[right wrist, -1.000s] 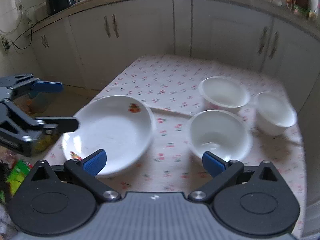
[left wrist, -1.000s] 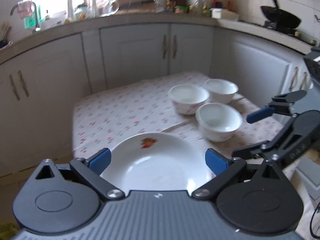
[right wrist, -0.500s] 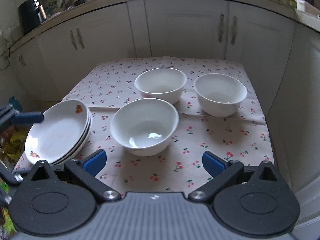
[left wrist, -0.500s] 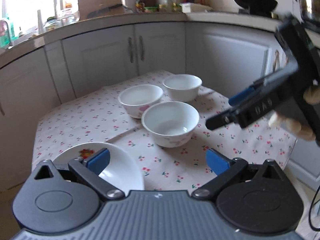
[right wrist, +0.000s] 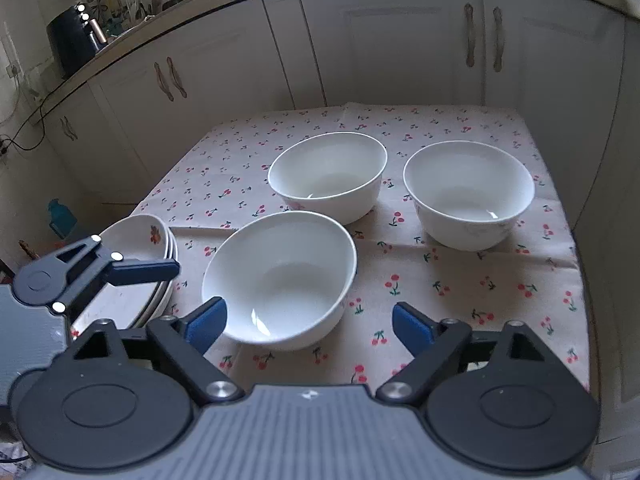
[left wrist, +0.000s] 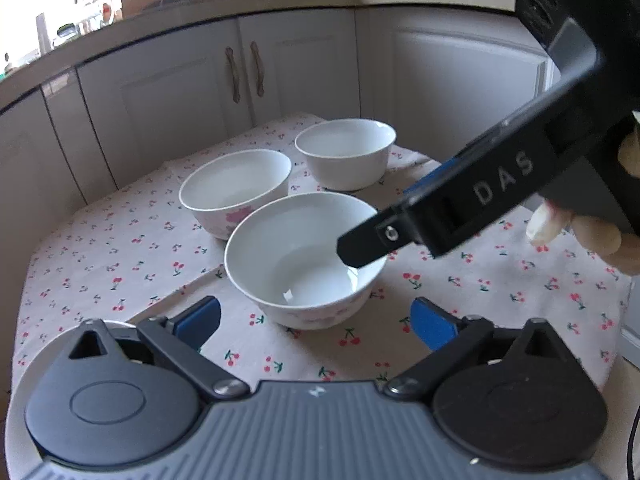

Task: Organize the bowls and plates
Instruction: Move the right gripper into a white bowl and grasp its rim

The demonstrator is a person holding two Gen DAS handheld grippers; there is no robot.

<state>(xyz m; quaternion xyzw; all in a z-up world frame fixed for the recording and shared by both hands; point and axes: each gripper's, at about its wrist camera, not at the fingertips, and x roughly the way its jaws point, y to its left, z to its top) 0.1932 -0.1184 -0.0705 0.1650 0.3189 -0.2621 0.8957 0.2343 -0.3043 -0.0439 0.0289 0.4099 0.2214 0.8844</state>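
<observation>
Three white bowls stand on a cherry-print tablecloth. The nearest bowl [right wrist: 280, 276] [left wrist: 304, 256] sits just ahead of both grippers, a second bowl [right wrist: 328, 176] [left wrist: 236, 188] behind it, a third bowl [right wrist: 468, 194] [left wrist: 346, 152] to the right. A stack of white plates [right wrist: 152, 240] with a flower print lies at the table's left edge. My left gripper [left wrist: 316, 320] is open and empty, low in front of the nearest bowl. My right gripper [right wrist: 310, 322] is open and empty, near that bowl's front rim. A finger of the right gripper [left wrist: 360, 244] reaches over the bowl in the left wrist view.
White kitchen cabinets [right wrist: 400, 40] wrap around the far side of the small table [right wrist: 480, 304]. The left gripper's arm [right wrist: 92, 268] hangs over the plate stack. A dark appliance [right wrist: 72, 40] stands on the counter at the back left.
Both grippers have moved in closer to the nearest bowl. The left gripper swung right, away from the plates. The right gripper's finger now reaches over the bowl.
</observation>
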